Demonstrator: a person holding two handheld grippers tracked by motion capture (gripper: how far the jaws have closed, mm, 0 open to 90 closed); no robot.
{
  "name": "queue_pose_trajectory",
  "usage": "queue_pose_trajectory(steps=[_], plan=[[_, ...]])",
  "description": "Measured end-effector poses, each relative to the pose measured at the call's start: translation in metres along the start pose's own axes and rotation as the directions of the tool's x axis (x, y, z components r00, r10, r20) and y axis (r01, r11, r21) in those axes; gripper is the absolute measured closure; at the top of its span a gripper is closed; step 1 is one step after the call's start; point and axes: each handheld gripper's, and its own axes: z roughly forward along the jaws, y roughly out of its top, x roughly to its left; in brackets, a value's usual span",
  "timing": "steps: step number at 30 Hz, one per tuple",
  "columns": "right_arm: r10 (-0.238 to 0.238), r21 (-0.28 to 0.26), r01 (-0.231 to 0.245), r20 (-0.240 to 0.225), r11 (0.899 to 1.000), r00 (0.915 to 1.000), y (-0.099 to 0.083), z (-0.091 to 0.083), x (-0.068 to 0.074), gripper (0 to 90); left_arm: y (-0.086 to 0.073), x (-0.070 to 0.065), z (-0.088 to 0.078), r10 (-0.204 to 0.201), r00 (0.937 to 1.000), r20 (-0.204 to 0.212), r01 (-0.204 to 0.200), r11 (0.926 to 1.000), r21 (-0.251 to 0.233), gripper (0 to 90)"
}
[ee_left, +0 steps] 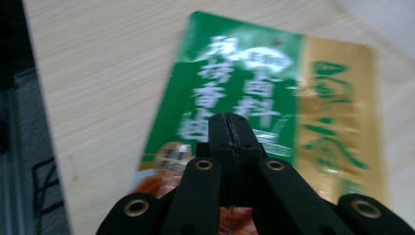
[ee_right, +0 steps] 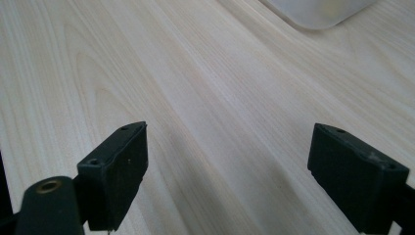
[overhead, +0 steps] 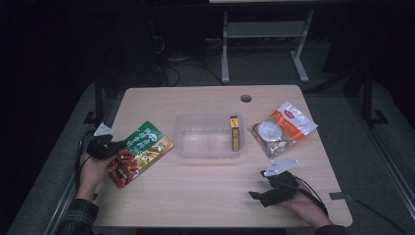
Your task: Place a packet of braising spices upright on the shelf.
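We had the left gripper [ee_left: 230,128] clamped on the green snack packet [ee_left: 254,83], while the right gripper [ee_right: 227,171] rested wide open over the bare table [ee_right: 205,88].

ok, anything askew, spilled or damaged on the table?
Nothing spilled or damaged. The green-and-gold snack pouch lies askew at the table's left edge, clamped in the shut left gripper. The yellow box sits tidily inside the clear bin.

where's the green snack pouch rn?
High view: the green snack pouch is at the table's left edge, left of the clear tray, with the left hand-held gripper shut on it.
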Motion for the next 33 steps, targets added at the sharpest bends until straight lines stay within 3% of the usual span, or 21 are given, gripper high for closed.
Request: queue_pose_trajectory(steps=[6, 11, 18, 25, 28, 33], plan=[[0.002, -0.001, -0.002, -0.002, 1.0, 1.0, 0.0, 0.0, 0.0, 14.6, -0.003, 0.02, 0.017, -0.028, 0.9993, -0.023, 0.029, 0.9989, 0.036, 89.9], [0.006, 0.0, -0.006, 0.0, 1.0, 1.0, -0.001, 0.0, -0.001, 14.6, -0.001, 0.034, 0.032, -0.023, 0.9964, -0.081, 0.028, 0.9978, 0.06, 89.9], [0.012, 0.005, -0.012, 0.001, 1.0, 0.9999, -0.001, 0.0, -0.002, 14.6, -0.004, 0.039, 0.042, -0.045, 0.9952, -0.087, 0.051, 0.9965, 0.065, 89.9], [0.009, 0.006, -0.009, -0.002, 1.0, 1.0, -0.001, 0.0, -0.001, 14.6, -0.002, 0.033, 0.043, -0.02, 0.9995, -0.023, 0.022, 0.9973, 0.07, 90.0], [0.009, 0.007, -0.009, -0.004, 1.0, 1.0, -0.001, 0.0, -0.001, 14.6, -0.001, 0.03, 0.043, -0.011, 0.9998, -0.019, 0.012, 0.9971, 0.075, 90.0], [0.012, 0.006, -0.012, -0.002, 1.0, 0.9999, -0.001, 0.0, -0.001, 14.7, 0.001, 0.021, 0.043, 0.016, 0.9996, 0.025, -0.018, 0.9966, 0.081, 90.0]])
